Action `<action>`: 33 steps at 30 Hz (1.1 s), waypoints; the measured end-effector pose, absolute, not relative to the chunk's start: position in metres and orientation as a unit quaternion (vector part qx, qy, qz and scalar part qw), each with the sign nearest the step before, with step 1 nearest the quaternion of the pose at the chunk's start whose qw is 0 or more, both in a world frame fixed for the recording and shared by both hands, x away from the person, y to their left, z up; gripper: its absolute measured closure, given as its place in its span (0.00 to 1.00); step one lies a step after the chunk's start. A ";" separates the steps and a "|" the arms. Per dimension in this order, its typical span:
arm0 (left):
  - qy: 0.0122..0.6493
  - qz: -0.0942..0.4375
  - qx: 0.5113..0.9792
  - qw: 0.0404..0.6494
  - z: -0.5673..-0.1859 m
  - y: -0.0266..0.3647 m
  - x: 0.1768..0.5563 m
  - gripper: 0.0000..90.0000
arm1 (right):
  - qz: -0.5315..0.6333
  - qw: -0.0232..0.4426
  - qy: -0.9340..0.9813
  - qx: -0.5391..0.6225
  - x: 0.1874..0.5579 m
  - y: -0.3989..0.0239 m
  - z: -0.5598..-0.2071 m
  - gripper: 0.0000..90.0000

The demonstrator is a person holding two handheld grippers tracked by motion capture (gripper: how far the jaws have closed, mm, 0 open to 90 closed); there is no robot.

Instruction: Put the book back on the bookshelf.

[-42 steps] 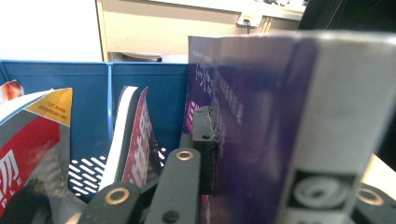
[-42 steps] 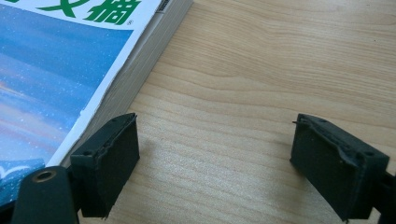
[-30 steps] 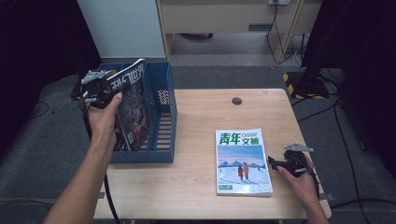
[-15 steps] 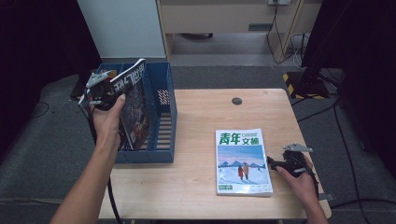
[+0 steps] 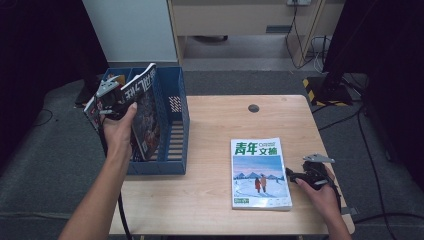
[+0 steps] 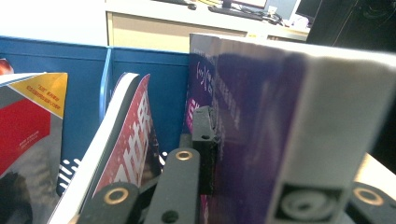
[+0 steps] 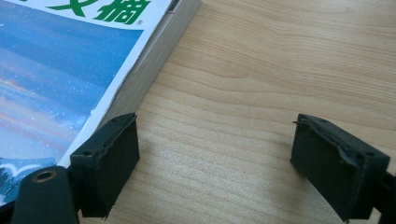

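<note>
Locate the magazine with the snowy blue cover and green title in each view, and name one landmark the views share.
High view: the snowy magazine lies flat on the table, right of centre, by the right gripper.
Left gripper view: not in it.
Right gripper view: its cover and page edge take the upper left, beside the jaw at left.
Shared landmark: the light wooden table.

Pretty sure we're looking at an office or lab room: a light wooden desk point(image 5: 215, 125) with a cable grommet point(image 5: 253, 108), grey carpet point(image 5: 45, 165), a blue magazine file rack point(image 5: 172, 125), loose cables point(image 5: 310, 47) and keyboards point(image 6: 233, 10) on a back desk.
</note>
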State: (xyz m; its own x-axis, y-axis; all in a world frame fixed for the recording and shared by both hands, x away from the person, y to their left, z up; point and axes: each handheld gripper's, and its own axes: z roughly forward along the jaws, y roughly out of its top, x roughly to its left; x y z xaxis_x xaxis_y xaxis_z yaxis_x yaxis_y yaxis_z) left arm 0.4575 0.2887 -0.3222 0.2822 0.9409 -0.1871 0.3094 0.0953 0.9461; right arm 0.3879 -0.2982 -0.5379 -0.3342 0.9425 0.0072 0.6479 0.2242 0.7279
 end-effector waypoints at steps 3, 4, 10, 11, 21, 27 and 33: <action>0.518 0.299 0.602 0.530 -0.324 0.289 0.458 0.91 | 0.326 0.226 0.749 0.531 0.388 -0.298 -0.538 0.17; 0.517 0.300 0.601 0.530 -0.324 0.289 0.458 0.91 | 0.326 0.226 0.749 0.531 0.388 -0.298 -0.538 0.17; 0.517 0.301 0.598 0.533 -0.329 0.288 0.457 0.90 | 0.326 0.226 0.750 0.530 0.388 -0.298 -0.538 0.17; 0.518 0.301 0.598 0.533 -0.329 0.288 0.457 0.90 | 0.326 0.226 0.750 0.529 0.388 -0.298 -0.538 0.17; 0.517 0.305 0.595 0.534 -0.333 0.289 0.455 0.90 | 0.327 0.226 0.750 0.529 0.388 -0.298 -0.538 0.17; 0.517 0.311 0.594 0.532 -0.337 0.290 0.453 0.90 | 0.327 0.226 0.750 0.529 0.388 -0.298 -0.538 0.17; 0.513 0.330 0.591 0.528 -0.340 0.286 0.449 0.90 | 0.327 0.226 0.750 0.529 0.388 -0.298 -0.538 0.17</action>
